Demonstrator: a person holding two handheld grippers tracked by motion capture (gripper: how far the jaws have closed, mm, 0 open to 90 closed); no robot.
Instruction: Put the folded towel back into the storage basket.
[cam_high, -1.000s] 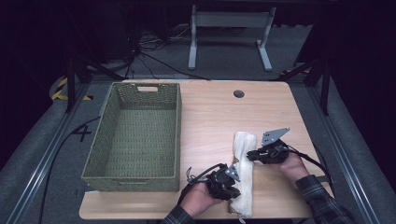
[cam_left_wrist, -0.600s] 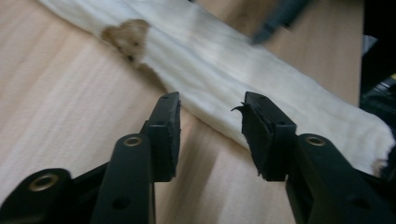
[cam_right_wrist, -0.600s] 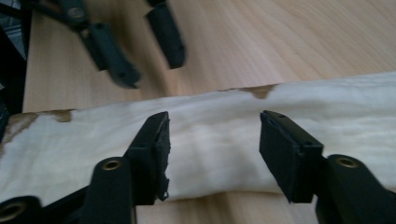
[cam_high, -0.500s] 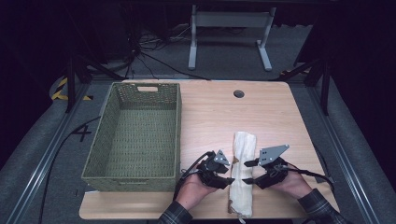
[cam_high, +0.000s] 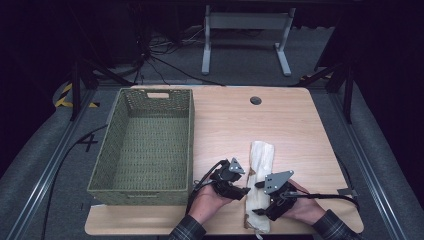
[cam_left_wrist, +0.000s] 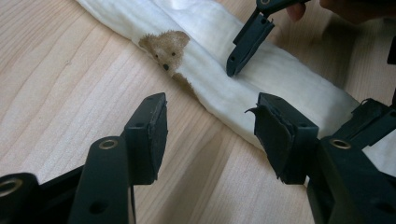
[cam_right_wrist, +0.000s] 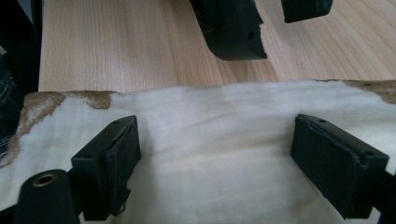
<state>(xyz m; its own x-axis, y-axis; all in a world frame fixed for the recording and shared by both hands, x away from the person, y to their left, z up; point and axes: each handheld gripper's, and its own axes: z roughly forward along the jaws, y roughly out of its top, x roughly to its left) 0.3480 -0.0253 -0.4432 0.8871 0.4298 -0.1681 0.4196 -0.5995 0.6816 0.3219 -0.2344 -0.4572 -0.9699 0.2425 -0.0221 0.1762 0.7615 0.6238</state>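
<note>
Currently the folded white cloth (cam_high: 260, 187) is being flanked by both claws at the near edge of the wooden surface (cam_high: 300, 130). The left claw (cam_left_wrist: 210, 133) is being held open just beside the cloth's edge, its jaws having just been opening, with bare wood between them and a small bear patch (cam_left_wrist: 166, 46) just beyond. The right claw (cam_right_wrist: 215, 163) is being held open over the cloth, its jaws also having just been opening, fabric lying between them unpinched. Farther off, left of the left claw, a green woven basket (cam_high: 145, 145) is being left standing.
</note>
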